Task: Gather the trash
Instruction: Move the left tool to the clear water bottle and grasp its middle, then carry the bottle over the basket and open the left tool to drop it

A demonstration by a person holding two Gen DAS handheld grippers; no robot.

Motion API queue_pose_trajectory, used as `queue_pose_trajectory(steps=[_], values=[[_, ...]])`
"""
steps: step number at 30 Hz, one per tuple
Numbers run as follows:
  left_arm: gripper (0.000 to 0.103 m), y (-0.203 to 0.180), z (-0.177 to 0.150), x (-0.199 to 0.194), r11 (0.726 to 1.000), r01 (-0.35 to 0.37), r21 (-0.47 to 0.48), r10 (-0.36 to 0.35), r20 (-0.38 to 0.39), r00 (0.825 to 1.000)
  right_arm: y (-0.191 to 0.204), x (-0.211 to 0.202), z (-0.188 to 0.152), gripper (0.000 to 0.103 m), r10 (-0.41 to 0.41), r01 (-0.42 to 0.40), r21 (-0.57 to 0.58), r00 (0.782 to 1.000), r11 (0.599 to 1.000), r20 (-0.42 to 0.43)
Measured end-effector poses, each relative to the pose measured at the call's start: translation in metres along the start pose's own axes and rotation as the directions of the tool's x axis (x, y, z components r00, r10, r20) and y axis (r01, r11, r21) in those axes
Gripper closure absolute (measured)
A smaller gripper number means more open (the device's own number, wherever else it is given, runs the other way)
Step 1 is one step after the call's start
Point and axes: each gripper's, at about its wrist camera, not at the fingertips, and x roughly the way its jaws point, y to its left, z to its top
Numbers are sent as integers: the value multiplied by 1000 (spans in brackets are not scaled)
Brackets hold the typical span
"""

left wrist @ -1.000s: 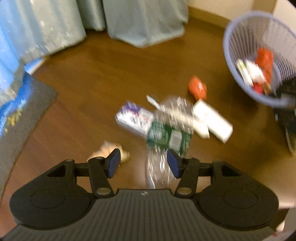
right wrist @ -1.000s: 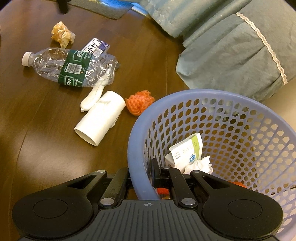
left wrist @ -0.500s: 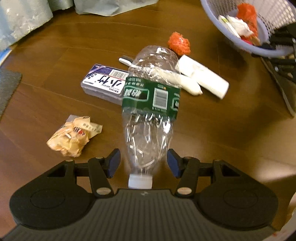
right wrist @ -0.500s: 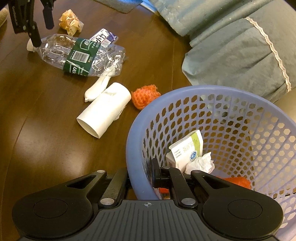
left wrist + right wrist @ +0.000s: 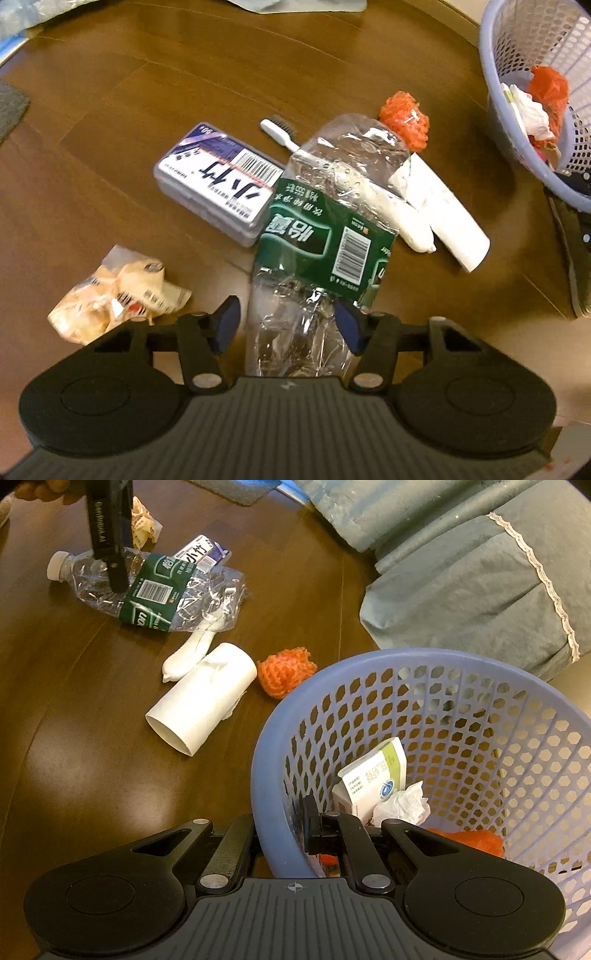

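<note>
The left claw [image 5: 287, 325], jaws closing but not yet pressing, straddles the crushed water bottle [image 5: 325, 236] mid-floor, which could slip sideways, while the right claw [image 5: 282, 830] stays clenched on the basket [image 5: 369, 672] rim.

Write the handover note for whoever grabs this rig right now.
Left gripper: jaws closing around the crushed plastic bottle near its neck, the pads not pressing yet.
Right gripper: shut on the blue basket rim, holding it tilted.
Done: a carton, tissue and orange scraps lie in the basket.
Left on the floor: bottle, paper tube, orange mesh ball, toothbrush, plastic box, crumpled wrapper.
</note>
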Motion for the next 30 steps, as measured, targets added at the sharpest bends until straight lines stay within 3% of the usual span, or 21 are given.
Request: queue_pose_trajectory(steps=[6, 8, 19, 30], values=[[69, -4, 5, -5, 1000, 14, -16, -15, -27, 1000, -3, -1, -2, 99, -3, 3, 14, 1000, 1000, 3], [80, -7, 5, -13, 1000, 17, -23, -18, -30, 999, -3, -2, -1, 99, -6, 6, 22, 1000, 1000, 4], [81, -48, 9, -59, 999, -41, 14, 41, -20, 999, -4, -2, 1, 99, -2, 2, 21, 1000, 1000, -1], [81, -71, 45, -101, 995, -98, 30, 98, -4, 995, -5, -7, -2, 99, 5, -5, 15, 1000, 1000, 1]])
